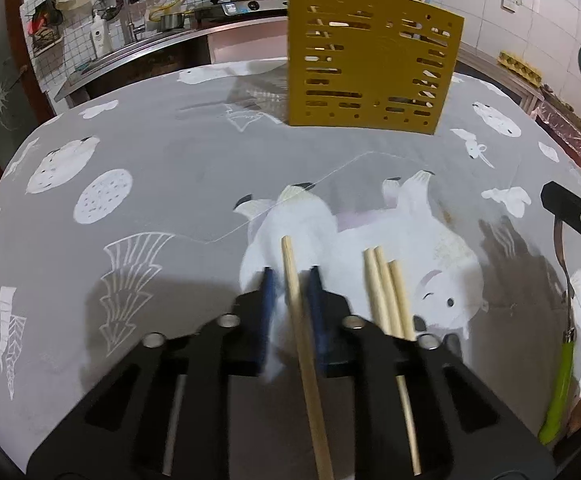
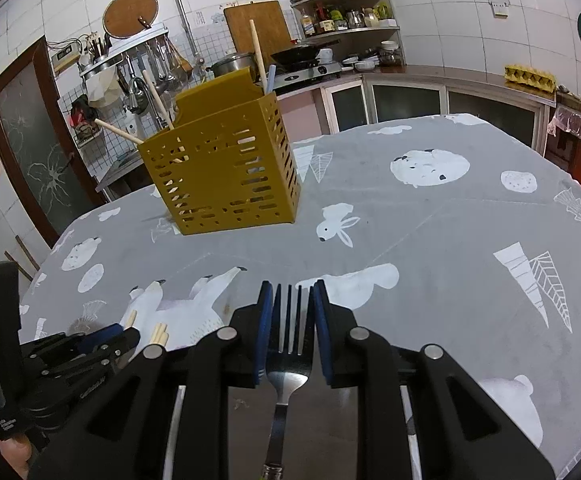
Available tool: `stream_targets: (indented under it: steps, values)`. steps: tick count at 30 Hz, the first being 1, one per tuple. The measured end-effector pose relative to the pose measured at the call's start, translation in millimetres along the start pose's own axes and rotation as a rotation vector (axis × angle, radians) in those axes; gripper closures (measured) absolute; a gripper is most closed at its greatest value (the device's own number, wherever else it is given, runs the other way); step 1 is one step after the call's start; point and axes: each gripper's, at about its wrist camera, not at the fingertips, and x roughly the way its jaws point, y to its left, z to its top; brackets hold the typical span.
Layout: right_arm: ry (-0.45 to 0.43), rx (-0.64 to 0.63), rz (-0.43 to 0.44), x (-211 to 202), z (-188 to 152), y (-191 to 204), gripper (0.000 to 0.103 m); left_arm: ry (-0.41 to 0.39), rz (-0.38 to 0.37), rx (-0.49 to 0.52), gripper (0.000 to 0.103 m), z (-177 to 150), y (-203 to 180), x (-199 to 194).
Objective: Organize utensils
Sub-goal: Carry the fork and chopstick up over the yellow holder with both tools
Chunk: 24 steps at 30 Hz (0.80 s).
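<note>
Straddling a single chopstick (image 1: 295, 292) with blue pads a little apart on either side, left gripper (image 1: 292, 280) not visibly pinching yet; blur on the pads, so contact cannot be told. Lying just beside it on the tabletop (image 1: 170, 152), over the white bear print, three more chopsticks (image 1: 386, 292) bunched together. Held off to the right edge of the same view, a green-handled fork (image 1: 562, 340). Seen from the right wrist, right gripper (image 2: 289, 300) clamped on that fork (image 2: 288, 344), pads against the outer tines, handle running back under the camera. Standing well apart toward the far side of the tabletop, the yellow slotted holder (image 2: 226, 168), already carrying several chopsticks that lean out of its top. Likely step in hand: closing on the lone chopstick while the fork waits for its turn at the holder. Risks from here: a thin round stick rolling out from between the pads if the close lands off-centre; the neighbouring three being nudged or dragged along; the fork, gripped only across its tines, swinging or slipping; the light holder tipping if struck by a utensil going in at an angle.
</note>
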Motion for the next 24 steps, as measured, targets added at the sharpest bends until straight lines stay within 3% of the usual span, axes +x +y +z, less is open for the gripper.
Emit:
stream_targets:
  steps: [10,24]
  values:
    - [-0.005,0.003,-0.004,-3.0,1.6,0.6,0.082,-0.013,-0.042,-0.013,0.098,5.3,2.2,-6.8]
    - [-0.096,-0.067,-0.012,-33.8,29.0,21.4,0.082,-0.27,-0.104,-0.031,0.099,33.2,10.5,-85.7]
